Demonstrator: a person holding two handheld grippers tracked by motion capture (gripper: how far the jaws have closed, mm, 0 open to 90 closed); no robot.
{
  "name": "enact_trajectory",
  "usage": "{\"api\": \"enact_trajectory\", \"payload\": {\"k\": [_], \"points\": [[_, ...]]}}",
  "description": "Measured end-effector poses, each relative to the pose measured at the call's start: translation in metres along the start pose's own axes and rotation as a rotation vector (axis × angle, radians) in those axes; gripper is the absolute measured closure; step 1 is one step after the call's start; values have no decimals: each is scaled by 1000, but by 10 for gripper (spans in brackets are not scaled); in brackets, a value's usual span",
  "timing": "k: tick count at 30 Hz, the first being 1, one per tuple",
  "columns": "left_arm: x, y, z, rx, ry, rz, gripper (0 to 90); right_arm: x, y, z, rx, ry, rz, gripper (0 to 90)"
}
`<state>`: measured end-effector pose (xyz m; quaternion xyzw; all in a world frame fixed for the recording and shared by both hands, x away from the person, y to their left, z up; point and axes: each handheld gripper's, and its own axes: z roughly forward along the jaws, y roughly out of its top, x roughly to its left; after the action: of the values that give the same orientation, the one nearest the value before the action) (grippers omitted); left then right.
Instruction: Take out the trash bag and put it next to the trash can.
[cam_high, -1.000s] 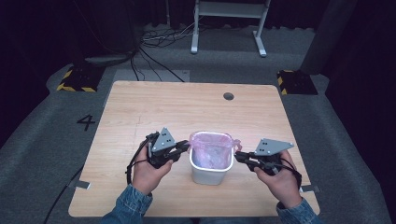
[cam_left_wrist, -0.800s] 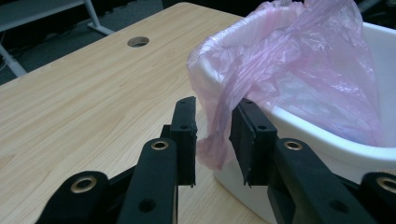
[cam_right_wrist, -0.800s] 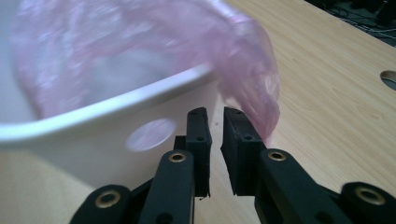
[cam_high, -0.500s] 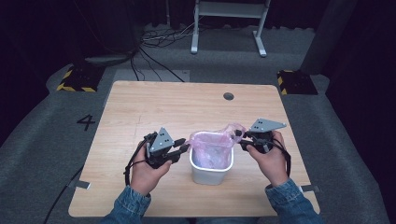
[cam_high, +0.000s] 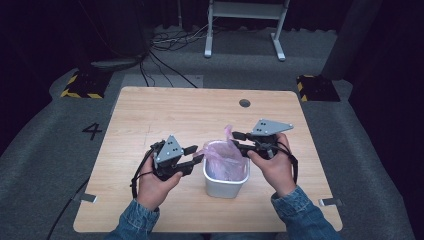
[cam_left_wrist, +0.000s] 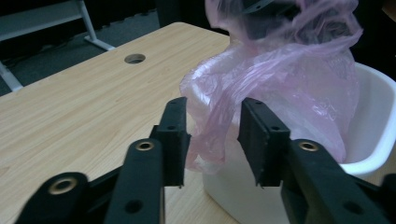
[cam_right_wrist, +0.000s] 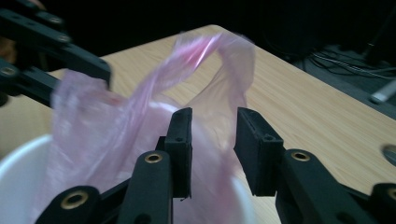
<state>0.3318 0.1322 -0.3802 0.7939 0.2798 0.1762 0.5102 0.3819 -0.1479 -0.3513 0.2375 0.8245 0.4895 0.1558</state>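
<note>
With the thin pink plastic bag (cam_high: 223, 159) sitting in the small white plastic bin (cam_high: 226, 183) near the tabletop's (cam_high: 165, 112) front edge, I'd close my spread left hand-held gripper (cam_left_wrist: 212, 137) and spread right hand-held gripper (cam_right_wrist: 212, 140) squarely on opposite bag edges before pulling them over the rim.

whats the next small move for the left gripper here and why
Probably close the left gripper on the pink bag edge hanging between its open jaws over the white bin rim. The right gripper is open too, with a bag handle loop standing up ahead of it, so nothing holds the bag.
</note>
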Motion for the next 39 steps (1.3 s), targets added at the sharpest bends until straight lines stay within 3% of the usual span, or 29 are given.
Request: {"api": "enact_trajectory", "payload": {"k": [2, 5, 9, 12, 14, 15, 19, 23, 25, 29, 33, 36, 39], "points": [[-1, 1, 0, 4, -15, 24, 527, 7, 3, 5, 2, 26, -11, 670], [-2, 2, -1, 33, -82, 56, 356, 14, 5, 11, 12, 45, -26, 670], [-3, 7, -7, 33, -83, 84, 273, 18, 5, 12, 14, 43, -39, 670], [-2, 15, -15, 5, -68, 61, 274, 19, 5, 11, 13, 44, -45, 670], [-1, 22, -17, -2, -61, 19, 323, 20, 5, 11, 15, 41, -46, 670], [-2, 26, -17, -4, -59, 18, 338, 20, 5, 11, 15, 41, -48, 671], [-8, 40, -11, -16, -96, 14, 360, 22, 6, 10, 20, 29, -60, 671], [-24, 50, 7, 27, -76, 95, 325, 24, 5, 12, 25, 23, -64, 670], [-30, 51, 16, 52, -98, 111, 315, 25, 4, 12, 24, 24, -61, 668], [-33, 51, 26, 72, -98, 127, 384, 24, 3, 9, 20, 23, -62, 665], [-29, 53, 23, 68, -86, 141, 612, 24, 1, 5, 25, 17, -70, 657], [-25, 54, 21, 40, -120, 114, 805, 24, -2, 0, 9, 13, -66, 631], [-23, 54, 18, 17, -114, 97, 878, 24, -6, -7, -6, 2, -61, 600]]}}
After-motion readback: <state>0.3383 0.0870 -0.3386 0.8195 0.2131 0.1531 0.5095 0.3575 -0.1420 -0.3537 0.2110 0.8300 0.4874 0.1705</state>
